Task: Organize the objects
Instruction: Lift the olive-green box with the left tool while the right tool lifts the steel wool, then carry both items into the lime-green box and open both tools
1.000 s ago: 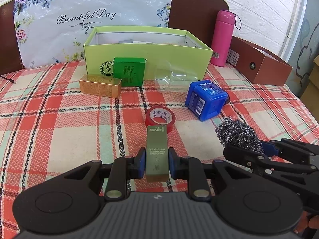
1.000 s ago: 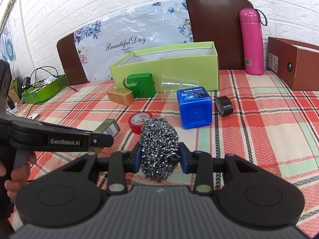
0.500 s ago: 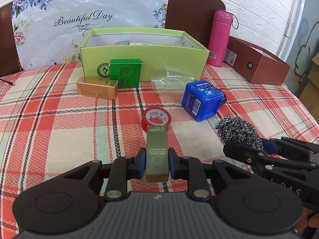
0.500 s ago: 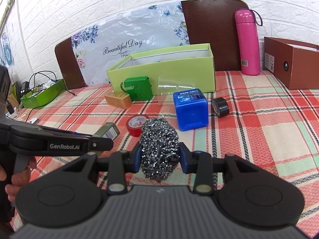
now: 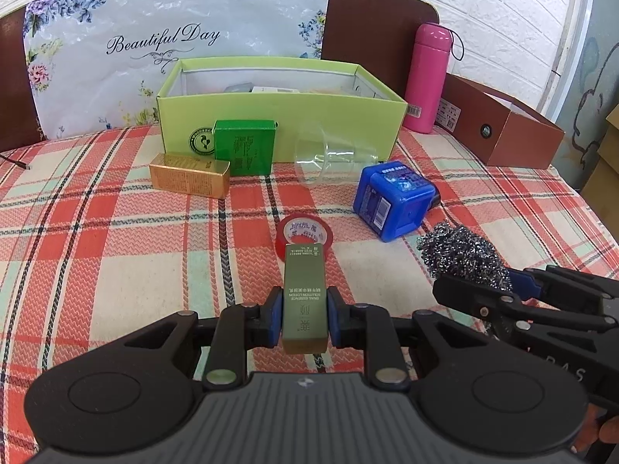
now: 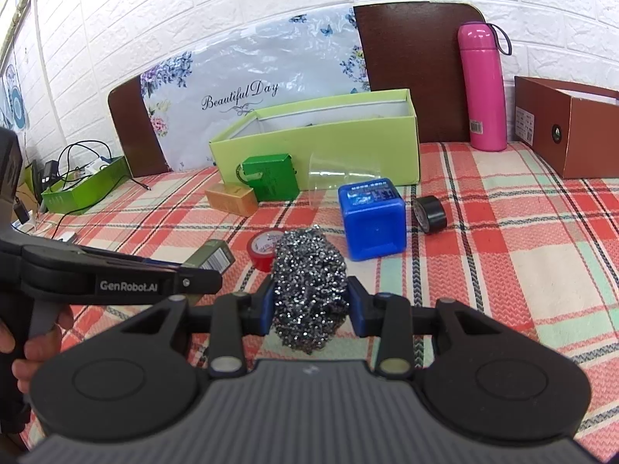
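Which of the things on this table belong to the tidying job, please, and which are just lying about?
Job in hand:
olive carton, in the left gripper
steel scourer, in the right gripper
lime box
red tape
blue cube
gold carton

Likely bystanders:
pink flask
brown box

Both views are evenly and brightly lit, with only soft, faint shadows cast beneath objects on the red plaid tablecloth (image 5: 116, 239). Glare is seen on the crinkled floral plastic sheet (image 5: 162, 19) and on the pink cylindrical flask (image 6: 483, 77). Straight lines are bowed by fisheye distortion, and the corners are darkened.
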Tool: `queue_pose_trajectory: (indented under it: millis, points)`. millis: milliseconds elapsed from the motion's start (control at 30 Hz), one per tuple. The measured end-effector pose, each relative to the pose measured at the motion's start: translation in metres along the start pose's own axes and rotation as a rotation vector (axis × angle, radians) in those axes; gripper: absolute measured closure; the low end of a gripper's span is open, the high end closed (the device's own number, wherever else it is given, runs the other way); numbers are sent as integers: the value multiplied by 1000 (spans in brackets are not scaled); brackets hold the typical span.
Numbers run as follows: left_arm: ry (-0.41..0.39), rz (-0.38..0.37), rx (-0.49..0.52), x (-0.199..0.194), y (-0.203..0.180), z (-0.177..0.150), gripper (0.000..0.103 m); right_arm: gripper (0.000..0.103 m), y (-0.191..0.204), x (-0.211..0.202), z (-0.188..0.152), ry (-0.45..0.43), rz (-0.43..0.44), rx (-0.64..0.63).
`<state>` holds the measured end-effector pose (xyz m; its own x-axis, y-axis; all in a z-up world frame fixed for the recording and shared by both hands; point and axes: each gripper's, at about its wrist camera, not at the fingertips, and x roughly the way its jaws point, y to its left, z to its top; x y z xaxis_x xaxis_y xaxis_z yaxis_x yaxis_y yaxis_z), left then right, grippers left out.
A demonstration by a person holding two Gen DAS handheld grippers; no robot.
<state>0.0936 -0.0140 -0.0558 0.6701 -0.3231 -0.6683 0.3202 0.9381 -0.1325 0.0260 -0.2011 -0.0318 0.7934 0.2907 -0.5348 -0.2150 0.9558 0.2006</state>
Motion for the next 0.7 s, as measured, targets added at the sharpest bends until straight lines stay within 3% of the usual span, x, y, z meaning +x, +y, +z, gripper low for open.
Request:
queue_pose_trajectory:
  millis: [467, 700]
  points:
    - [-44, -6, 2, 1, -3, 27, 80, 67, -4, 1, 23, -53, 2, -13]
    - [-115, -16, 20, -5, -4, 57, 80, 66, -6, 9, 49, -89, -6, -49]
